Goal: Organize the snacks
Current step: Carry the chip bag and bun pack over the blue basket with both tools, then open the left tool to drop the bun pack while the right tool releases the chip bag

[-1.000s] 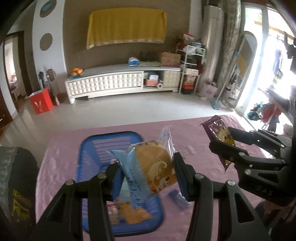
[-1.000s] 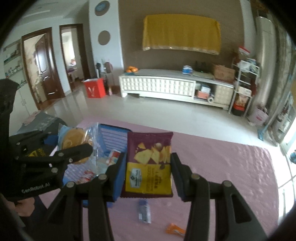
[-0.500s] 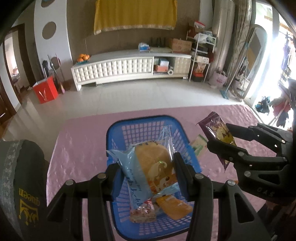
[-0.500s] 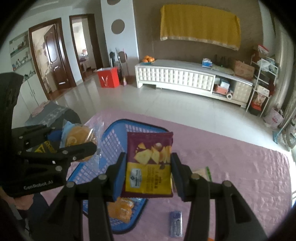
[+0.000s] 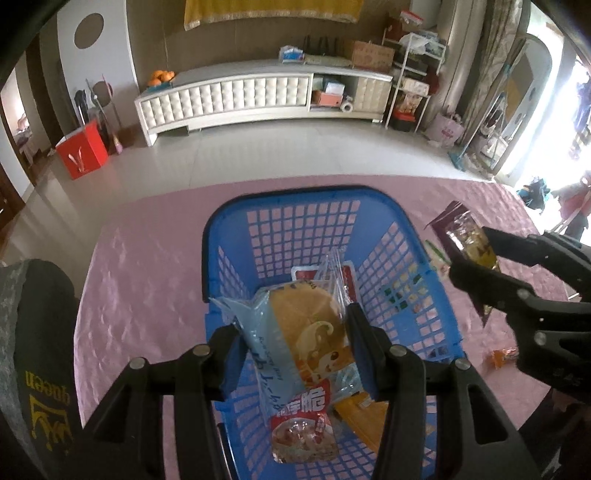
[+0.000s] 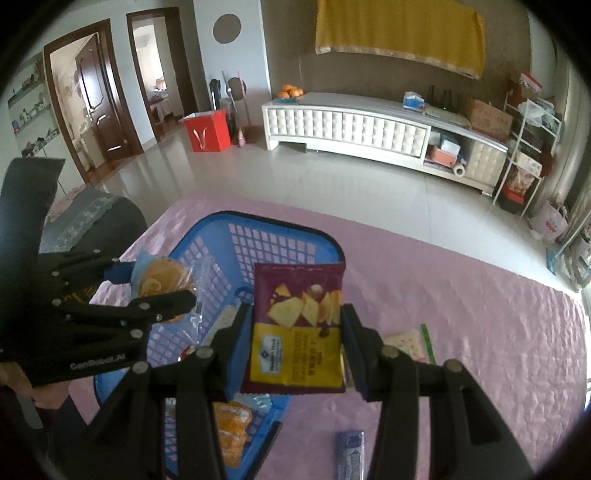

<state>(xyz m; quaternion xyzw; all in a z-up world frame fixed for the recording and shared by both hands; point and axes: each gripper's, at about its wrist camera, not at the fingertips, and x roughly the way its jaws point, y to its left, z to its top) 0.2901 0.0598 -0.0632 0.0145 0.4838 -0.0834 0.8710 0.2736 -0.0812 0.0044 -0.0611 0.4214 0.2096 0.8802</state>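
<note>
My left gripper [image 5: 295, 343] is clamped on a cake in a pale blue wrapper [image 5: 295, 332]. The pads press on both sides of the pack. The cake hangs right over the blue basket [image 5: 288, 229], above the snacks that lie inside. Under it in the basket I see a red and clear snack pack [image 5: 303, 432] and an orange pack [image 5: 362, 417].

My right gripper [image 6: 295, 350] is clamped on a purple and yellow chip bag [image 6: 297, 328]. The bag stands upright between the pads. It is held in the air just to the right of the basket, near its right rim.

The basket sits on a pink tablecloth [image 6: 461, 295]. On the cloth to the right of the basket lie a pale packet with a green edge [image 6: 410, 341], a small blue-purple pack [image 6: 350, 458] and a small orange wrapper [image 5: 502, 356].

Beyond the basket is a shiny tiled floor [image 5: 295, 147]. Behind it stands a long white cabinet [image 5: 236, 96] with oranges [image 5: 161, 76] on top. A red box [image 5: 82, 153] sits on the floor to the left of the cabinet. A yellow cloth [image 6: 399, 33] hangs on the wall above it.
</note>
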